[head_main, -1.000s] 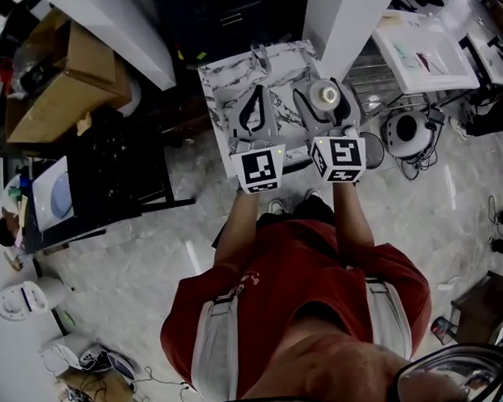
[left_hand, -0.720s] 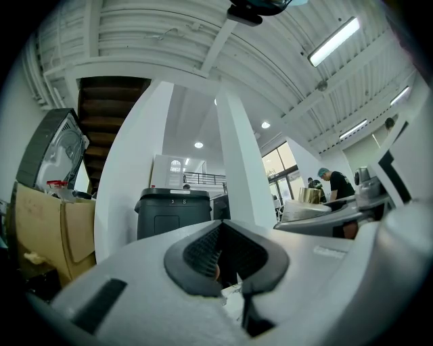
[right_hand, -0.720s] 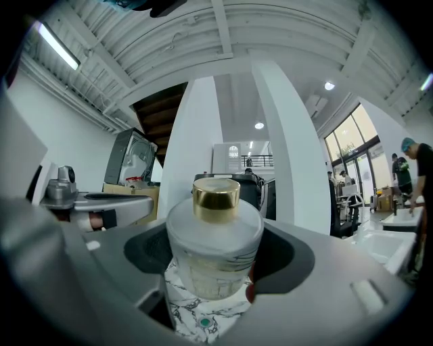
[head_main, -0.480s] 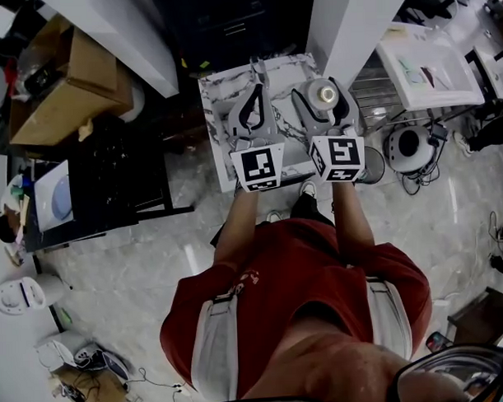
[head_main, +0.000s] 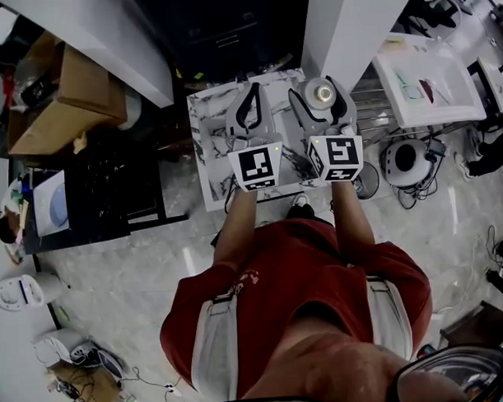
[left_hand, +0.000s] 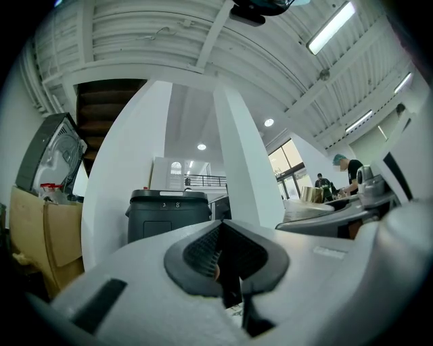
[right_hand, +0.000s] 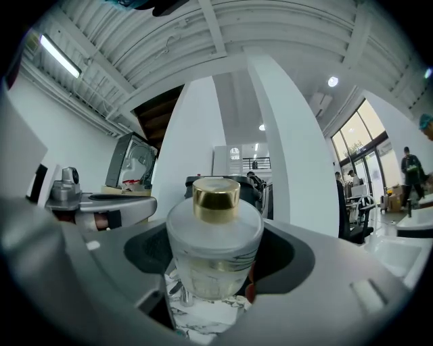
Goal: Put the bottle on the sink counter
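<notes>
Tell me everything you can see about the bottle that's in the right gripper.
The bottle is squat and round, made of frosted, see-through glass, with a shiny gold cap and a thin gold band low on its body. It stands upright between the jaws of the right gripper, which are closed on its sides. Below it lies a white marbled surface. Whether the bottle's base touches that surface cannot be told.
</notes>
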